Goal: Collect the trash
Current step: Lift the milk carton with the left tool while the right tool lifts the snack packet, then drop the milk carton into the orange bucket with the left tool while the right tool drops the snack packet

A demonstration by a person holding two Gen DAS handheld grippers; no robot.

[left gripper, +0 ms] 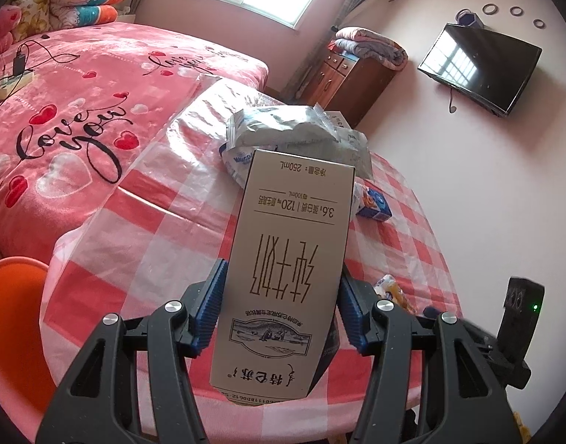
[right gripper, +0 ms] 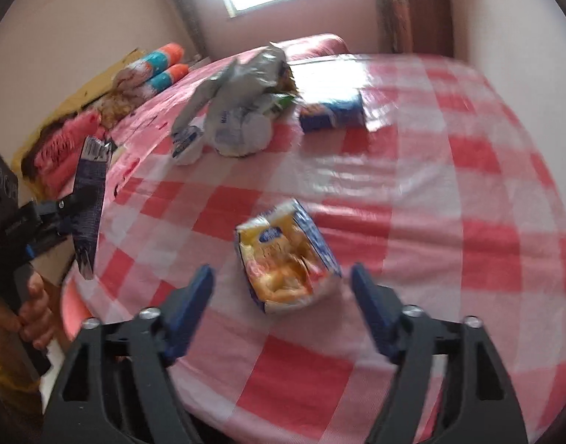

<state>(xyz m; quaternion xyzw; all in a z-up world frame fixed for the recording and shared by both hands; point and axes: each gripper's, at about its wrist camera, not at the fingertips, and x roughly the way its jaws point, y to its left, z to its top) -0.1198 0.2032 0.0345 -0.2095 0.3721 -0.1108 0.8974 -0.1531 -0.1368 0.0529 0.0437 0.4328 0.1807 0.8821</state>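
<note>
Spreading across both views and carrying all the litter: the checked table (right gripper: 449,203), with no bin or sack showing anywhere. Judging from that, collecting barely getting under way.

Lying at the far edge, untouched: the crumpled grey bag (right gripper: 242,111), the bulkiest piece.

Being held up at the table's near left edge: the milk carton (left gripper: 286,270), print upside down, with the left gripper (left gripper: 281,307) partly closed and pressing its blue pads against both sides. Counting as the only piece picked up so far.

Sitting just beside the grey bag: the blue box (right gripper: 332,113).

Lying near the front edge: the yellow snack packet (right gripper: 286,259), appearing between the fingers of the right gripper (right gripper: 283,273), which is standing wide open, gripping nothing, pads apart from the packet on both sides.

Leaning against the grey bag's left: a small white-and-blue wrapper (right gripper: 188,144).

Hiding much of the table in the left view: the carton itself. Blurring the right view throughout, leaving the labels unreadable and making it hard to tell whether the fingers are level with the packet or above it. Running off the frame edge: the hand (right gripper: 31,307) gripping the left tool's handle.
</note>
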